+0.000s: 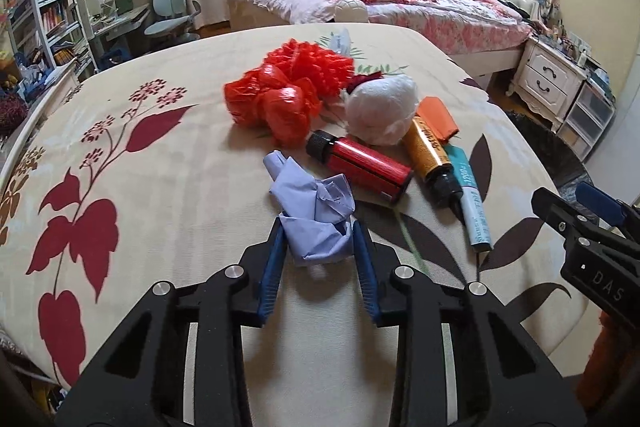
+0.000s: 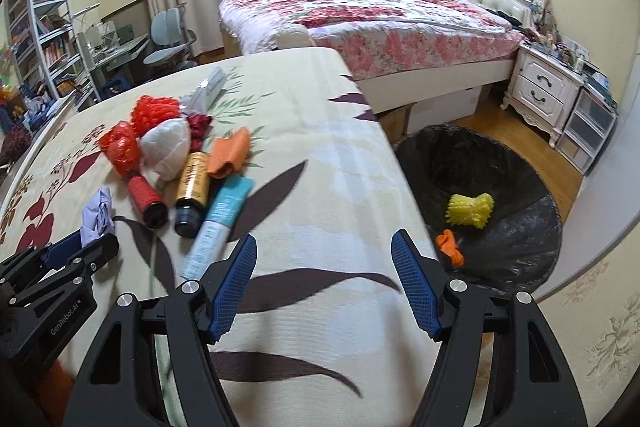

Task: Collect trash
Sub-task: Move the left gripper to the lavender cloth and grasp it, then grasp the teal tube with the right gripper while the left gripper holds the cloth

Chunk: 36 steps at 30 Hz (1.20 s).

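Observation:
My left gripper [image 1: 318, 231] is shut on a crumpled pale blue paper [image 1: 316, 215] lying on the floral table [image 1: 160, 167]. Beyond it lie a red bottle [image 1: 360, 167], a gold bottle [image 1: 430, 155], a teal tube [image 1: 472, 203], a white wad [image 1: 382, 109], an orange scrap [image 1: 438, 117] and red crumpled plastic [image 1: 280, 95]. My right gripper [image 2: 324, 251] is open and empty above the table's right part, near the tube [image 2: 218, 227]. A black-lined trash bin [image 2: 500, 187] stands on the floor to the right, holding a yellow foam net [image 2: 470, 209] and an orange scrap [image 2: 450, 247].
A bed with a floral quilt [image 2: 360, 23] stands behind the table. A white nightstand [image 2: 544, 91] and clear drawers [image 2: 588, 131] are at the right. A desk, chairs [image 2: 168, 31] and a bookshelf [image 2: 44, 31] are at the left. The table's right edge [image 2: 400, 167] borders the bin.

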Each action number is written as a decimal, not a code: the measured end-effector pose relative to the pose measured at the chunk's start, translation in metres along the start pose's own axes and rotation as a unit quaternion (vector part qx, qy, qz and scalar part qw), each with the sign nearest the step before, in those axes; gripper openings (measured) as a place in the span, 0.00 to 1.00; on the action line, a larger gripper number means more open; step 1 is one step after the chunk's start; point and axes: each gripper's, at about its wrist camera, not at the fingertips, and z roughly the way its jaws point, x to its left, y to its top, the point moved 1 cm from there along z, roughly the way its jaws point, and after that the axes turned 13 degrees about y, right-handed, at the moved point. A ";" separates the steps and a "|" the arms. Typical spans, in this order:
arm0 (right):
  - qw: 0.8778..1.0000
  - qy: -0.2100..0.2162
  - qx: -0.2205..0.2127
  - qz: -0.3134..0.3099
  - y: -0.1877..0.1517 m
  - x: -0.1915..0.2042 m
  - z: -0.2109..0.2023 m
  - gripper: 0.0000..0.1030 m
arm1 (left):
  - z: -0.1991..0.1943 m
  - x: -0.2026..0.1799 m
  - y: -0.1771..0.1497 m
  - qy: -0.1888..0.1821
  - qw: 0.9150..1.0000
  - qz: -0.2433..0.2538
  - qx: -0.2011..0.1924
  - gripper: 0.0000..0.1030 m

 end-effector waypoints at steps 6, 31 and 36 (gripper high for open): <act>0.999 0.030 0.016 -0.025 0.003 0.028 0.013 0.66 | 0.004 0.016 -0.001 0.020 1.000 -0.010 0.001 0.31; 0.996 0.051 0.061 -0.039 0.005 0.045 0.042 0.19 | 0.015 0.031 -0.005 0.025 0.999 -0.034 0.012 0.32; 0.996 0.056 0.058 -0.033 0.004 0.042 0.039 0.18 | 0.015 0.032 -0.005 0.026 0.999 -0.033 0.011 0.32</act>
